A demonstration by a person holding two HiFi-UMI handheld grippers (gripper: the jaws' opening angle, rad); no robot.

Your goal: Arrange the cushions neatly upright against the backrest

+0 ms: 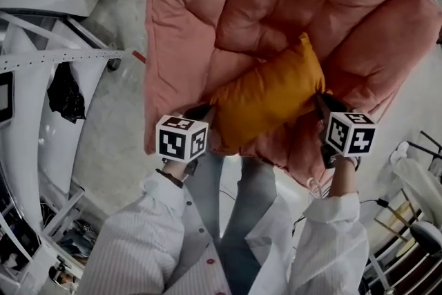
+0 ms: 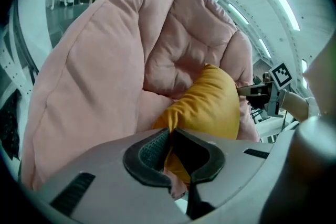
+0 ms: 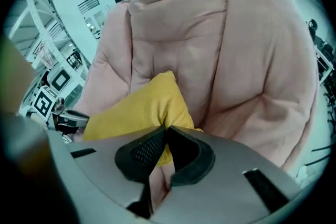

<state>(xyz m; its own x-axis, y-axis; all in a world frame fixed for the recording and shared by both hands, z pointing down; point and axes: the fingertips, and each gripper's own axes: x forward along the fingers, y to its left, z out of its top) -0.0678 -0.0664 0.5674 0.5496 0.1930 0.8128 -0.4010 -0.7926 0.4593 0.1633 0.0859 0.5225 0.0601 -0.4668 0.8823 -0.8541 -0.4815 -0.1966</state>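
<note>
An orange-yellow cushion (image 1: 269, 97) is held in the air over the seat of a padded pink chair (image 1: 207, 17). My left gripper (image 1: 204, 111) is shut on the cushion's left corner; the yellow fabric is pinched between its pads (image 2: 149, 150). My right gripper (image 1: 322, 101) is shut on the opposite corner, with fabric caught between its pads (image 3: 147, 148). The cushion (image 2: 210, 105) spans the gap between both grippers, and its top corner points toward the chair's backrest (image 3: 210, 34). Each gripper view shows the other gripper across the cushion (image 3: 142, 110).
White metal framing (image 1: 48, 59) and a black bag (image 1: 65, 93) stand on the left of the chair. Chair legs and cables (image 1: 407, 231) lie at the lower right. The person's striped sleeves (image 1: 138, 245) and legs are below the cushion.
</note>
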